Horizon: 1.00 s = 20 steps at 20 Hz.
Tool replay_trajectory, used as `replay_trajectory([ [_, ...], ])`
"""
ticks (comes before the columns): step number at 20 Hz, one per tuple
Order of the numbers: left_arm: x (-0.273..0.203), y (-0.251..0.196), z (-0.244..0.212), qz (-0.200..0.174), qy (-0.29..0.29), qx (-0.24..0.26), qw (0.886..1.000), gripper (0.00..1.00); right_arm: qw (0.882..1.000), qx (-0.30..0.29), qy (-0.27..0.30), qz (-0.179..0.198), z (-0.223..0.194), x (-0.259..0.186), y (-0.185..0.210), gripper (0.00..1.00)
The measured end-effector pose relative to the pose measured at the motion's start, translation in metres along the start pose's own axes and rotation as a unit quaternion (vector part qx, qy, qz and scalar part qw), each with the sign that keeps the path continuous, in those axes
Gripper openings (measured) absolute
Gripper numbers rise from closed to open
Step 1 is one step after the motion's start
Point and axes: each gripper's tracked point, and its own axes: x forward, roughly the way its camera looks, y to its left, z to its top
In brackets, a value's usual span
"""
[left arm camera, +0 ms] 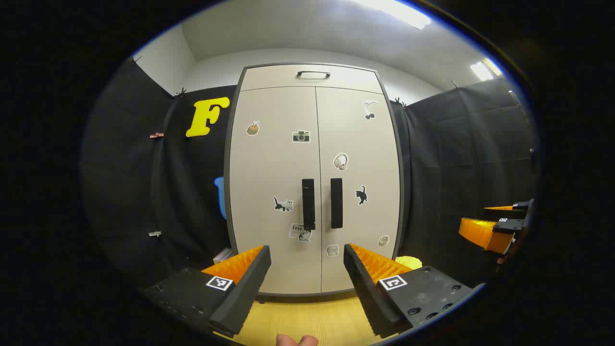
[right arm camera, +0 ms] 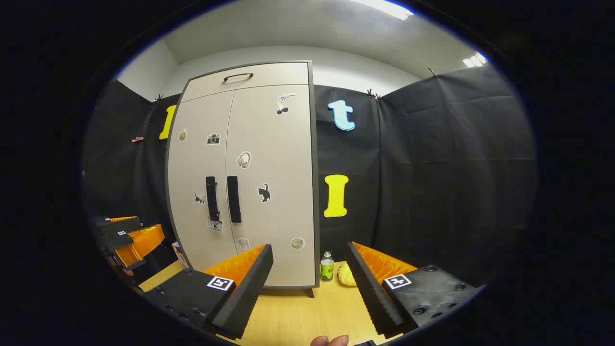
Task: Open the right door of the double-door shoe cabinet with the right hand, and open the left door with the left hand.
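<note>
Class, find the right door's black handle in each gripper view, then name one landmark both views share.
Left gripper view: right door handle sits just right of centre, above the open left gripper.
Right gripper view: left of centre.
Shared landmark: black cat sticker beside it.

Pale grey cabinet, black handles

Ahead of the left gripper (left arm camera: 307, 269), black with orange finger backs, the shoe cabinet (left arm camera: 314, 178) is light grey, dark-edged, dotted with small stickers; beyond the right gripper (right arm camera: 310, 266), a green-labelled bottle (right arm camera: 326, 266) on the yellow wood floor (right arm camera: 298, 312).
</note>
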Motion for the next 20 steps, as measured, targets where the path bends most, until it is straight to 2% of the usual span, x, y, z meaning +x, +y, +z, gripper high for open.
replay_trajectory([
  [5, 0.010, 0.011, 0.007, 0.015, 0.001, -0.006, 1.000, 0.95, 1.000, -0.007, 0.008, 0.003, -0.005, 0.004, 0.004, 0.98],
  [12, 0.006, 0.024, 0.006, 0.030, 0.002, 0.016, 0.999, 0.95, 1.000, -0.010, 0.003, 0.002, -0.002, 0.003, -0.003, 0.98],
  [20, -0.004, 0.028, -0.003, 0.034, 0.015, 0.020, 0.999, 0.95, 1.000, 0.001, -0.017, 0.010, 0.013, 0.003, 0.002, 0.97],
])
